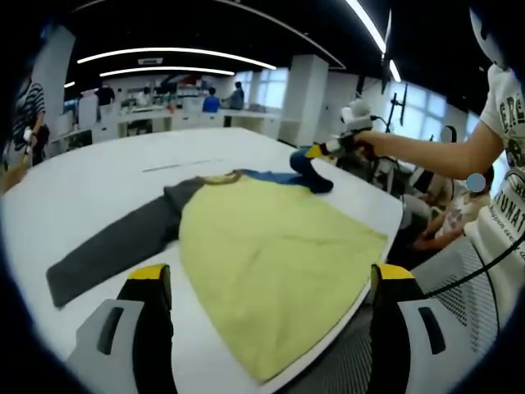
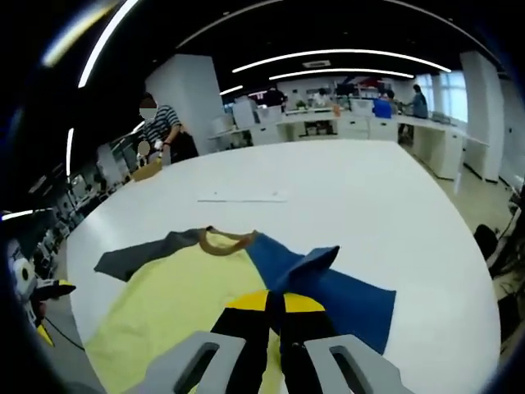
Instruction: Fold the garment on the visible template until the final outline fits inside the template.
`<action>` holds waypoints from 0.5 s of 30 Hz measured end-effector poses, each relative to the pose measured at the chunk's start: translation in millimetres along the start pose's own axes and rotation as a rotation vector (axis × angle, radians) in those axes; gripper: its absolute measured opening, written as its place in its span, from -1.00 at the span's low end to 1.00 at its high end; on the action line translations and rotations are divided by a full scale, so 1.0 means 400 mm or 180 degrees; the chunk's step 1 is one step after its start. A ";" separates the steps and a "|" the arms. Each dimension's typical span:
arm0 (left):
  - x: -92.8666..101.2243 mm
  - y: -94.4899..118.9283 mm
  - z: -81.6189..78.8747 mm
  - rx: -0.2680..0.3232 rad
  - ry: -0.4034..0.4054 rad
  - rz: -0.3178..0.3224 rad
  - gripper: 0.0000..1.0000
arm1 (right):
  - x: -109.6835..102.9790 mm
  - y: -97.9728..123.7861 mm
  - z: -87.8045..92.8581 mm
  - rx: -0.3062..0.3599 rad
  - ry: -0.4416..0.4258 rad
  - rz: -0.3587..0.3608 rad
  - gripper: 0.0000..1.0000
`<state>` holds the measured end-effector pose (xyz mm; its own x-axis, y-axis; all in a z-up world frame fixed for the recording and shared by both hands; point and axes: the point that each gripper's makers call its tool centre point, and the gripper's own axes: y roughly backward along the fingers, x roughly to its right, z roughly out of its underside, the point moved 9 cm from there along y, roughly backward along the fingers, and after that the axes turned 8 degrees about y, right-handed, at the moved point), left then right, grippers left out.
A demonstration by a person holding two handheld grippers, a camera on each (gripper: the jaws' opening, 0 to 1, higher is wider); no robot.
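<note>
Your left claw (image 1: 271,287) stands with jaws spread wide apart, gripping nothing, both yellow-tipped fingers (image 1: 149,275) upright. Your right claw (image 2: 275,316) has its jaws pressed together on a pinched fold of the blue sleeve (image 2: 316,275). In the left gripper view, your right hand (image 1: 365,144) holds that claw at the end of an outstretched arm, well ahead of the left claw.

text: partial dark letters on the person's white T-shirt (image 1: 510,123), cut off at the edge, roughly "ER" above "UNA", not readable whole | garment, table, grippers: no print seen
</note>
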<state>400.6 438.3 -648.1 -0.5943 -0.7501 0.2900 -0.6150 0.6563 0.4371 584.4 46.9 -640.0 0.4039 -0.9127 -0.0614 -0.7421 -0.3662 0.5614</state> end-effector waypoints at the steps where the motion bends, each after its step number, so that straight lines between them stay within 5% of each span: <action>1: 0.000 -0.001 0.000 -0.0004 0.0001 0.0003 0.96 | -0.009 -0.003 -0.002 -0.0010 0.0030 -0.0006 -1.00; 15: -0.005 -0.004 0.000 0.0054 0.0022 -0.0006 0.97 | -0.102 -0.044 -0.028 -0.0084 0.0430 -0.0102 -1.00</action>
<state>403.0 438.8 -649.5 -0.5896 -0.7519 0.2950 -0.6248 0.6560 0.4233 586.9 92.7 -638.0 0.4969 -0.8673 0.0309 -0.7141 -0.3883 0.5825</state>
